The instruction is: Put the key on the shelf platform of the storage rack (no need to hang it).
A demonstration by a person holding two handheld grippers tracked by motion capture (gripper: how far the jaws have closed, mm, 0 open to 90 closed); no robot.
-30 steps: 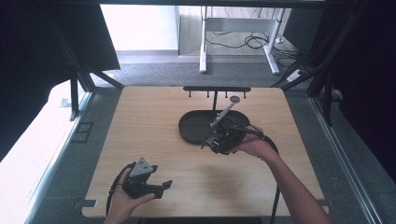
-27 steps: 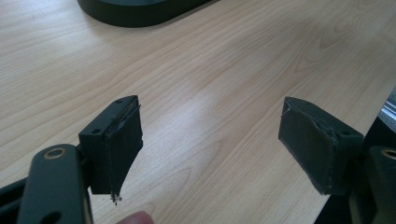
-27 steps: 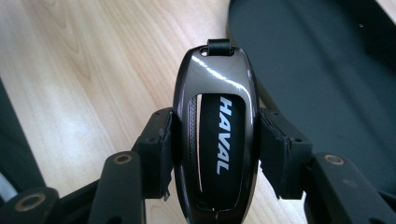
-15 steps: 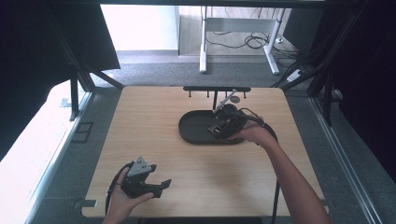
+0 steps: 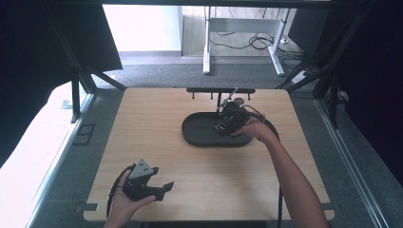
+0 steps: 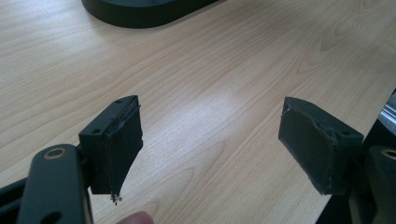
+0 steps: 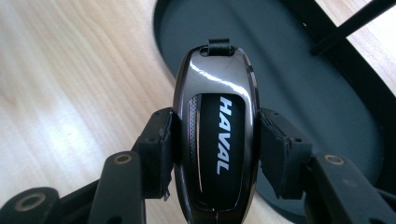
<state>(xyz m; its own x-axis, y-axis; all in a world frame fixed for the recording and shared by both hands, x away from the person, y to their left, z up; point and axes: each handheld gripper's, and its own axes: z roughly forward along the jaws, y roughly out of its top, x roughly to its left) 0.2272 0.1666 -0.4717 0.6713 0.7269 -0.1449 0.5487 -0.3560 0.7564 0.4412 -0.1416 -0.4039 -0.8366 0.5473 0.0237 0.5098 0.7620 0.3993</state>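
A pale wooden table (image 5: 157,137) stands on grey carpet, with dark frames at either side and a desk's white legs beyond its far edge. Over the right end of the dark oval tray (image 5: 199,135), which sits toward the table's far edge, the right gripper (image 5: 227,122) is clamped on a glossy key fob (image 7: 215,130) — its two pads press the fob's flanks, the white HAVAL lettering runs between them, and the fob's loop end points away over the tray's floor (image 7: 299,88). That floor looks bare where it shows. Near the front-left corner the left gripper (image 5: 164,188) rests in the person's hand, jaws spread wide apart over bare wood (image 6: 210,112) — nothing between them.
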